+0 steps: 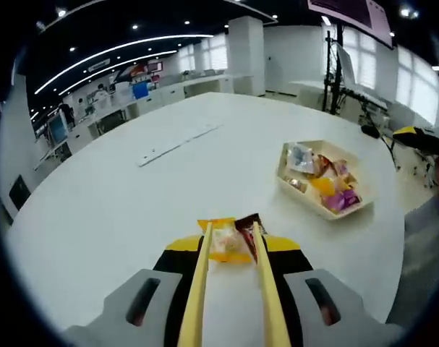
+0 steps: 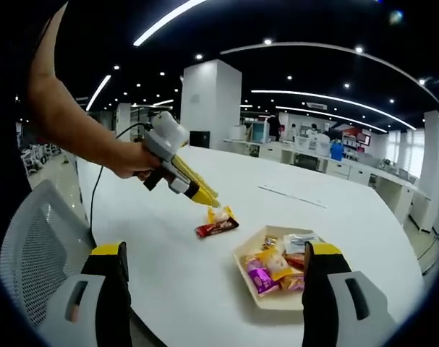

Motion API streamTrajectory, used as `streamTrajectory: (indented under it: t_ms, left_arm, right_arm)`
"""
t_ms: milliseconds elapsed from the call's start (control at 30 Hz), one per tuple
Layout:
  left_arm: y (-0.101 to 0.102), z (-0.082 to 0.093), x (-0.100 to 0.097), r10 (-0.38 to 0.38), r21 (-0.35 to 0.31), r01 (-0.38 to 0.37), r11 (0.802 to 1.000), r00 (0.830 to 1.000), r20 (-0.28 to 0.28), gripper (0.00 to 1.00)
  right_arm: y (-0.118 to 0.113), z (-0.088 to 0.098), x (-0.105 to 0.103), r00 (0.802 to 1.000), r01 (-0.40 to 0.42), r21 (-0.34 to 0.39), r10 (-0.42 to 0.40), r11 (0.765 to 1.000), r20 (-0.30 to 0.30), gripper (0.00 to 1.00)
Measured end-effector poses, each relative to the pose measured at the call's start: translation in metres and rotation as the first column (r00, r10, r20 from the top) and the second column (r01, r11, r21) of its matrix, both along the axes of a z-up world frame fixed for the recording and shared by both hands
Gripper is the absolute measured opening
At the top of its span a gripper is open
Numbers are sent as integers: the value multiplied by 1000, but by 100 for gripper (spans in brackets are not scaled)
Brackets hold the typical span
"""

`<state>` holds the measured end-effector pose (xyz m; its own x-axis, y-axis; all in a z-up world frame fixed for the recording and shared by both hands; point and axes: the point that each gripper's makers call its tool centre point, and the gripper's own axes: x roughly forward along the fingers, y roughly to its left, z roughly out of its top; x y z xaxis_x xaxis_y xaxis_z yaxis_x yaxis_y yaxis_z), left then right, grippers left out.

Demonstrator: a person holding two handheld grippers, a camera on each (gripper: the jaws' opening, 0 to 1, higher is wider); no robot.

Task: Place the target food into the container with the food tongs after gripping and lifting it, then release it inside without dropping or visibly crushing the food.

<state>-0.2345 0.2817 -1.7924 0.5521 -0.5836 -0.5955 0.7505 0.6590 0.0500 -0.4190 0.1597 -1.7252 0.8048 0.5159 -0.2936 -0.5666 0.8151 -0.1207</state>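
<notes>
My left gripper [image 1: 233, 244] is shut on a pair of pale wooden food tongs [image 1: 196, 289]. The tong tips sit on either side of a yellow snack packet [image 1: 225, 243], which lies on the white table beside a dark red packet [image 1: 249, 223]. The right gripper view shows the same gripper [image 2: 197, 189] in a person's hand, with the tongs angled down onto the yellow packet [image 2: 220, 215]. A cream tray [image 1: 283, 181] holding several wrapped snacks stands to the right. My right gripper [image 2: 215, 251] is open and holds nothing, near the tray [image 2: 242, 264] at the table's edge.
The round white table [image 1: 118, 210] has a long white strip [image 1: 177, 144] lying further back. A grey mesh chair [image 2: 27, 246] stands at the table's edge. The person's bare arm [image 2: 67, 108] reaches over the table. Desks and screens line the room behind.
</notes>
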Motion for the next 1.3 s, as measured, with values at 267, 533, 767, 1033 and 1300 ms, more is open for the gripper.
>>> streamTrajectory:
  t_ms: [267, 533, 767, 1033, 1300]
  left_arm:
    - [3, -23, 12, 37, 86, -36, 996, 999, -10, 26]
    - [2, -37, 10, 19, 128, -14, 992, 999, -38, 26]
    - [20, -32, 9, -9, 144, 11, 990, 1000, -18, 26]
    - [18, -36, 20, 8, 170, 0, 986, 999, -47, 27]
    - [18, -45, 22, 47, 194, -33, 980, 997, -69, 23]
  right_arm:
    - [-1, 1, 1, 1000, 8, 14, -8, 1000, -4, 100]
    - [-1, 1, 2, 1000, 10, 19, -10, 1000, -11, 99]
    - [-2, 2, 2, 1000, 18, 26, -18, 999, -9, 99]
    - [-1, 0, 2, 1000, 14, 25, -13, 1000, -14, 99]
    - [-2, 0, 2, 1000, 17, 24, -16, 1000, -17, 99]
